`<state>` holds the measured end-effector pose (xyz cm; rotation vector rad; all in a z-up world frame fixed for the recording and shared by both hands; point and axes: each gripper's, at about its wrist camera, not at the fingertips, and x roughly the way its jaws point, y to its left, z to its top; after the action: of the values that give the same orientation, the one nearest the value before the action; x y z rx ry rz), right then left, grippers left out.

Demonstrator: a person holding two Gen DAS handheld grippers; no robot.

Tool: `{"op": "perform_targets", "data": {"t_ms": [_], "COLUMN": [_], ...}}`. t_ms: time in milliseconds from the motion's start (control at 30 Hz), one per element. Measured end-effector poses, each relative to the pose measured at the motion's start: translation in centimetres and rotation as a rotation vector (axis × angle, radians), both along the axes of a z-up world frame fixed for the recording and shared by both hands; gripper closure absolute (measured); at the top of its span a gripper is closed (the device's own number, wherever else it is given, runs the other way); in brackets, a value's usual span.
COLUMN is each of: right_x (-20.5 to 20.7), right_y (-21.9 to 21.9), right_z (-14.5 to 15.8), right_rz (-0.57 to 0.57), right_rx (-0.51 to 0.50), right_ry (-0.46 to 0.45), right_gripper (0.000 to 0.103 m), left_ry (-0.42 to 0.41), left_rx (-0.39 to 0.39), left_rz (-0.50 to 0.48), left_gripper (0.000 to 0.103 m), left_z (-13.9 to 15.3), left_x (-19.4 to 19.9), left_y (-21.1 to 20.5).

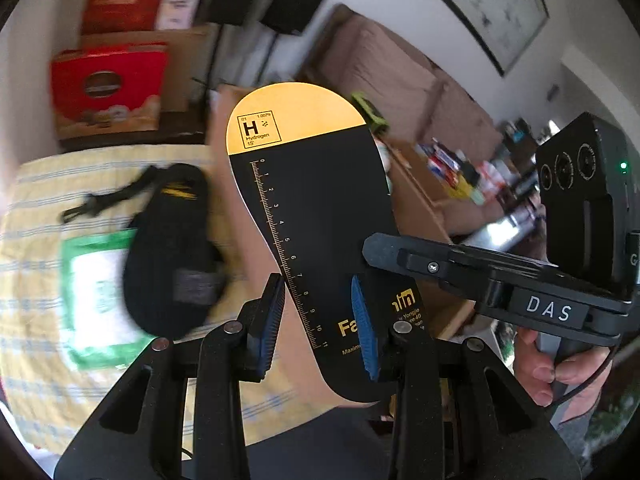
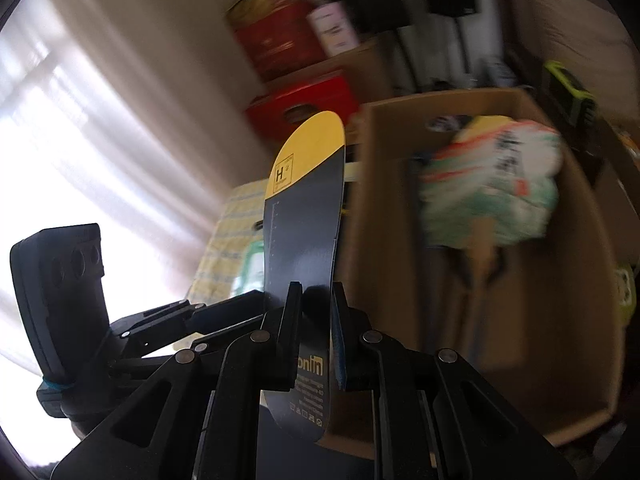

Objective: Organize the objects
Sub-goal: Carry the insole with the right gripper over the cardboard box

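A black insole [image 1: 320,216] with a yellow toe, an "H Hydrogen" mark and a printed ruler stands upright in the air. My right gripper [image 2: 316,312] is shut on its heel end. In the left wrist view it reaches in from the right [image 1: 372,250], held by a hand [image 1: 540,368]. The insole's heel lies between the fingers of my left gripper [image 1: 318,316]. Its blue right pad [image 1: 364,332] overlaps the insole. The left pad [image 1: 272,320] stands apart from the insole's edge. In the right wrist view the left gripper [image 2: 248,304] sits behind the insole's left edge.
A black pouch [image 1: 168,248] with a strap and a green-edged packet [image 1: 100,296] lie on a yellow checked cloth [image 1: 36,208]. To the right stands an open cardboard box [image 2: 540,340] holding a colourful plastic pack [image 2: 492,184]. Red boxes [image 1: 108,84] are stacked by the wall.
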<state>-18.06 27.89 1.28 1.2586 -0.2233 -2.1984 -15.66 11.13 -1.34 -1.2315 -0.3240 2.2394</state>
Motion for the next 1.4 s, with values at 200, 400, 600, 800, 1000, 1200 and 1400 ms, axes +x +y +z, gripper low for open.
{"op": "perform_targets", "data": {"t_ms": [200,400,600,800,1000,1200,1400], "right_x": [0.0,0.3,0.8,0.9,-0.6,-3.1,-5.0], "right_y": [6.8,12.3,16.1,18.5,18.2,16.5,15.6], "right_z": [-0.1,-0.1,-0.7,-1.6,-2.0,-2.8,-2.9], "right_rz": [-0.119,-0.217,-0.290,-0.344,-0.343,-0.327,-0.317], "right_rx": [0.015,0.048,0.079,0.087,0.109,0.149,0.191], "right_ry": [-0.024,-0.049,-0.093,-0.130,-0.147,-0.162,-0.118], "right_gripper": [0.091,0.091,0.090,0.088,0.088,0.087,0.087], "left_ry": [-0.050,-0.111,-0.176,-0.235,-0.270,-0.300,-0.304], "left_rx": [0.000,-0.008,-0.016,-0.006,0.006,0.011,-0.003], "left_rz": [-0.113,-0.214,-0.298,-0.343,-0.331,-0.290,-0.232], "left_gripper": [0.072,0.072,0.072,0.071,0.071,0.071,0.060], "left_z": [0.0,-0.3,-1.1,-1.6,-1.8,-2.9,-3.6], "left_x": [-0.5,-0.7,-0.4,-1.0,-2.8,-4.9,-6.5], "left_y": [6.6,12.2,16.2,18.3,18.1,16.9,15.6]}}
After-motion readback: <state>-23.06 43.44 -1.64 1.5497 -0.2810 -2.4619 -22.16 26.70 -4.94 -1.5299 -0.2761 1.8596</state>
